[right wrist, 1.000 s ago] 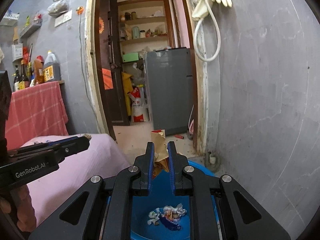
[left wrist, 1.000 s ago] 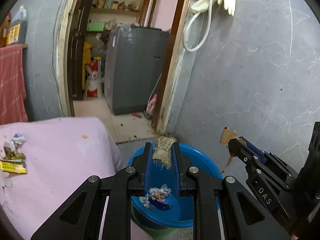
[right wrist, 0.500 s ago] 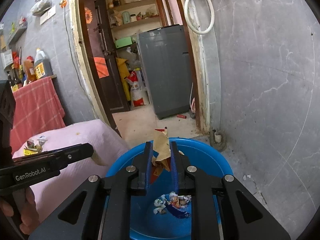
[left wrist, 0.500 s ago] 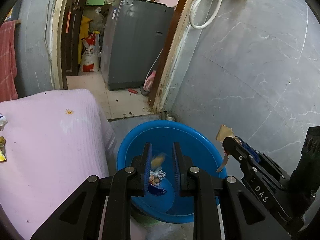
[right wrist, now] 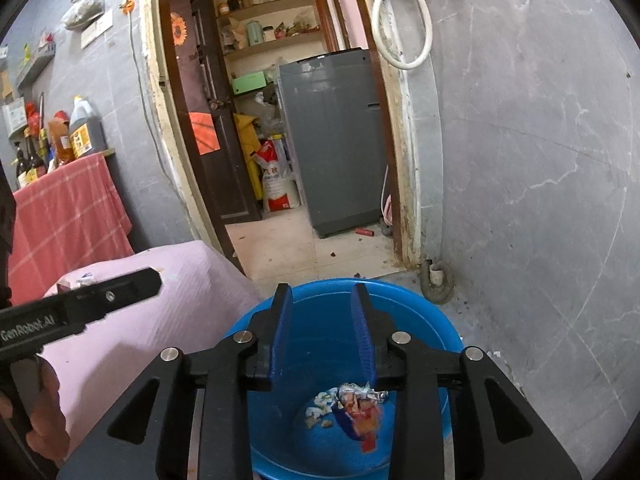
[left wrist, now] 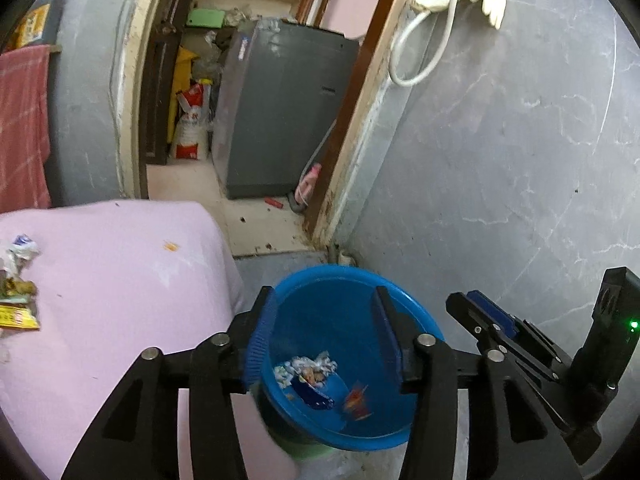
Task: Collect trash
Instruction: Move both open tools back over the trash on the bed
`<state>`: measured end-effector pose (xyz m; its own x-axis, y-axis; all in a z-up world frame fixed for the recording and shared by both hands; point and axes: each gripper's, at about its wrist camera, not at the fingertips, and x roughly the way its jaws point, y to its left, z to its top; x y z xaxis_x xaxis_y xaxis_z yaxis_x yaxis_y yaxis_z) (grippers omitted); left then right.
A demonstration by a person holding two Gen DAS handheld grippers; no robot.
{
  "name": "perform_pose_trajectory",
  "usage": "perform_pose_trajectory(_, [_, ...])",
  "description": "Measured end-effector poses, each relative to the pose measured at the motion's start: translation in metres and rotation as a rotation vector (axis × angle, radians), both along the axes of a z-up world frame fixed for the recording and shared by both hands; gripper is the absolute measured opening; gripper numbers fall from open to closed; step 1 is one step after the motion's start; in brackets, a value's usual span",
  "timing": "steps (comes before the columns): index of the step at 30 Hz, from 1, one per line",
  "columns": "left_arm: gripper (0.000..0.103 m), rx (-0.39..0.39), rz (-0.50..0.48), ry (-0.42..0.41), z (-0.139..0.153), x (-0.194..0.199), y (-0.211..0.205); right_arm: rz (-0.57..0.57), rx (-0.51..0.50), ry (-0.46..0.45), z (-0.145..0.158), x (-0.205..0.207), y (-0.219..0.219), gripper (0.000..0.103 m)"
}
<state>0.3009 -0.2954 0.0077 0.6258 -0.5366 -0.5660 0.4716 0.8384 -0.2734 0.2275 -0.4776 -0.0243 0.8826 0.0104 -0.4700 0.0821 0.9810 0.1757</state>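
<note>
In the left wrist view, our left tool (left wrist: 324,320) now hangs spread and empty above the blue basin (left wrist: 420,320); the fibrous scrap it pinched a second ago is gone, dropped among the wrappers (left wrist: 308,372). More trash (left wrist: 16,280) waits on the pink-covered table (left wrist: 120,280).

In the right wrist view, our right tool (right wrist: 322,328) has also parted; its brown paper (right wrist: 366,420) lies in the basin. We judge both free for another pickup.
</note>
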Motion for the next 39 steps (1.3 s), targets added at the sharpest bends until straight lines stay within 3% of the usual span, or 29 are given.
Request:
perform_pose_trajectory(3, [0.056,-0.008,0.027,-0.030,0.009,-0.005,0.013,-0.001,-0.003,-0.013,0.007,-0.003,0.004,0.031])
perform_pose_trajectory(6, [0.065,-0.025,0.054,-0.057,0.018,-0.009,0.029,-0.001,-0.002,-0.047,0.017,-0.010,0.009,0.049])
perform_pose_trajectory(9, [0.080,-0.029,0.089,-0.091,0.028,-0.013,0.046,0.003,-0.016,-0.074,0.029,-0.016,0.017,0.052])
perform_pose_trajectory(11, [0.089,-0.037,0.117,-0.123,0.035,-0.019,0.061,0.009,-0.020,-0.097,0.038,-0.019,0.022,0.062])
perform_pose_trajectory(13, [0.096,-0.039,0.138,-0.147,0.041,-0.022,0.072,0.009,-0.022,-0.136,0.049,-0.025,0.030,0.083])
perform_pose_trajectory(14, [0.100,-0.041,0.149,-0.162,0.045,-0.025,0.079,0.011,-0.022,-0.152,0.053,-0.027,0.032,0.084])
perform_pose_trajectory(19, [0.101,-0.042,0.215,-0.235,0.058,-0.037,0.108,0.027,-0.020,-0.232,0.074,-0.039,0.052,0.103])
perform_pose_trajectory(29, [0.101,-0.016,0.326,-0.300,0.080,-0.067,0.169,0.105,-0.065,-0.327,0.109,-0.055,0.106,0.103])
perform_pose_trajectory(39, [0.101,0.035,0.439,-0.314,0.079,-0.084,0.239,0.187,-0.050,-0.356,0.110,-0.051,0.165,0.103])
